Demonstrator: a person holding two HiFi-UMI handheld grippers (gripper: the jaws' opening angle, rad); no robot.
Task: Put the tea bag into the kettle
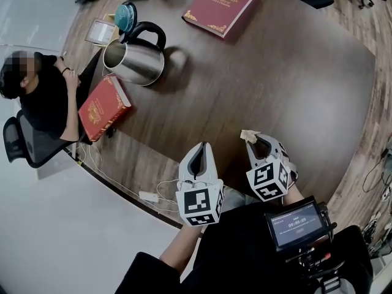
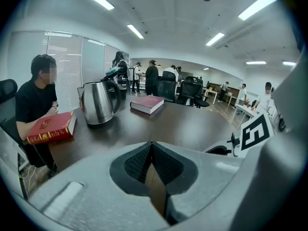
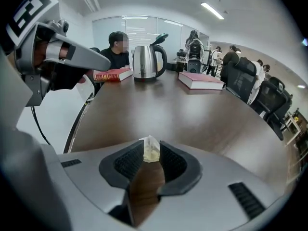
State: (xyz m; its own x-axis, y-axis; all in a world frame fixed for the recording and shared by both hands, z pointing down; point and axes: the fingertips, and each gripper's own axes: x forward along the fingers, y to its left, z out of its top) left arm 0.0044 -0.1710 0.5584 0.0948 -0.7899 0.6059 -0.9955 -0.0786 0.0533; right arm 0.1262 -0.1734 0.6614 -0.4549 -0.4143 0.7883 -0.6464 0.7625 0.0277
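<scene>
Quick status from my end. The right tongs (image 1: 254,143) are pinched on the tea bag (image 3: 150,150). It sits right at their tips, a pale, slightly crumpled packet squeezed between the two dark ribbed pads, with its top corner poking out past them. The tongs are tilted down toward the dark wood bench (image 1: 275,72), and I can't tell from any view whether the bag touches it.

The left tongs (image 2: 152,146) are closed up with nothing in them, tips together. They're just to the left of the right tongs and also angled down at the bench.

The kettle (image 1: 133,59) is well ahead of both tongs and off to the left, nearer the left ones. It's a shiny steel one with a black handle, standing upright, with its lid (image 3: 161,36) flipped up. A red book (image 1: 103,107) lies just on the near-left side of the kettle, by the bench edge. Another red book (image 1: 222,2) is farther out, ahead of the right tongs and past the kettle.

A seated person in black (image 1: 37,94) is at the bench edge far left of the left tongs, arm next to the nearer book.
</scene>
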